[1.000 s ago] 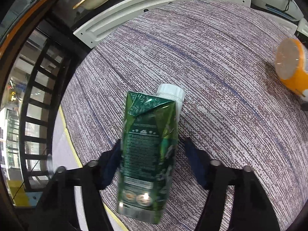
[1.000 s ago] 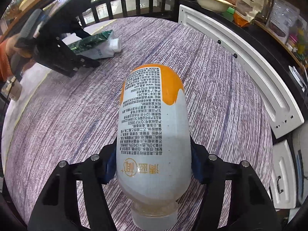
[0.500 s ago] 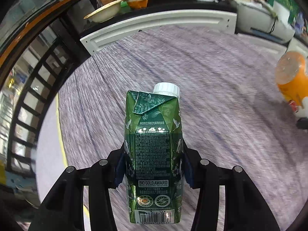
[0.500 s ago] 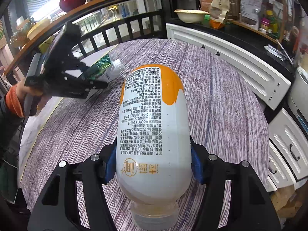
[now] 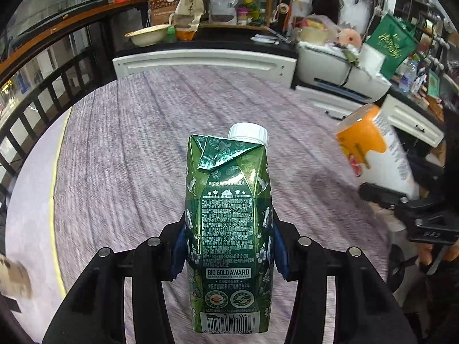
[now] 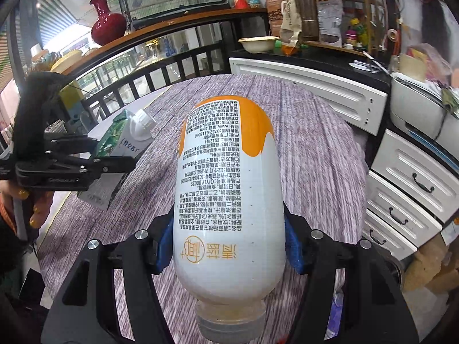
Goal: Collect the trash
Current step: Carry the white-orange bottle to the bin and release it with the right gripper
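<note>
The left hand-held gripper (image 5: 228, 246) is pinching a green drink carton (image 5: 228, 220) by its lower sides, its blue pads (image 5: 178, 253) pressing against both flanks; the carton is pointing away from the camera with its white screw cap (image 5: 249, 134) at the far end and its barcode at the near edge; it is hanging clear above the purple-grey woven floor covering (image 5: 137, 149), touching nothing but the pads.

The right hand-held gripper (image 6: 228, 246) is clamping a white and orange bottle (image 6: 228, 189) around its wide body; the bottle is lying along the fingers with its orange base pointing away and its clear cap (image 6: 229, 322) nearest the lens; the printed label is reading upside down; the blue pads (image 6: 165, 246) are sitting tight on either side of it.

In the right wrist view the left hand-held gripper (image 6: 114, 157) is showing at the left edge with the carton (image 6: 114, 136) in its jaws, held by a hand (image 6: 34, 206); in the left wrist view the bottle (image 5: 373, 154) is showing at the right, tilted, well apart from the carton.

Beyond the floor covering a white cabinet front (image 5: 200, 63) is running across; on the dark table (image 5: 229, 35) above it a pale bowl (image 5: 147, 35) is sitting beside bags and jars; a red vase (image 6: 107, 23) is standing on the wooden rail (image 6: 172, 25) above black railings (image 6: 160, 71).
</note>
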A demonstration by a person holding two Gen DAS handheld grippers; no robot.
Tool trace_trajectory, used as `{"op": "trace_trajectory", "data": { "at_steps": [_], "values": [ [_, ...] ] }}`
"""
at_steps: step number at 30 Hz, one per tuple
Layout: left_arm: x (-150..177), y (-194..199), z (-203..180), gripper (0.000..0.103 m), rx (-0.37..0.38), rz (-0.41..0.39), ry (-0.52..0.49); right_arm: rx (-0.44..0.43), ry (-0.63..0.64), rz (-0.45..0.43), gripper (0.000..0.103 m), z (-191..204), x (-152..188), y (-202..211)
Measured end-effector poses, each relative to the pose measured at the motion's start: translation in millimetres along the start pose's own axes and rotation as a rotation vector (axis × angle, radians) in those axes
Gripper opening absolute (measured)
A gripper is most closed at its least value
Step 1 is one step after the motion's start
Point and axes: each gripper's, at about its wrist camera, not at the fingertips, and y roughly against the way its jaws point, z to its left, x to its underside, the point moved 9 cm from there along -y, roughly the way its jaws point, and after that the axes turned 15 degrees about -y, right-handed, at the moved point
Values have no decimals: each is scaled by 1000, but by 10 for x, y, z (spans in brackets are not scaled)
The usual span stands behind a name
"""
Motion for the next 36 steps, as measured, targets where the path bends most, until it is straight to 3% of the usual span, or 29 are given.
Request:
{"op": "trace_trajectory", "data": {
  "at_steps": [4,11,19,28,36],
  "values": [
    [-24,120,-416,48,11,-44,-23,32,-50,-35,62,-202,161,206],
    [-39,79,-1128,48,135,-66,-8,102,-178,-106,62,-665,422,563],
    [-161,25,-1781,48,185,-93,-86,273,-298,-129,62,-1381,712,717],
    [-183,-145,-2170,48,225,-72,-142,413,-413,-11,62,-2065,1086,253],
    [-137,-346,-2380,48,221,-32,-183,452,-517,116,62,-2405,1488,-280]
  ]
}}
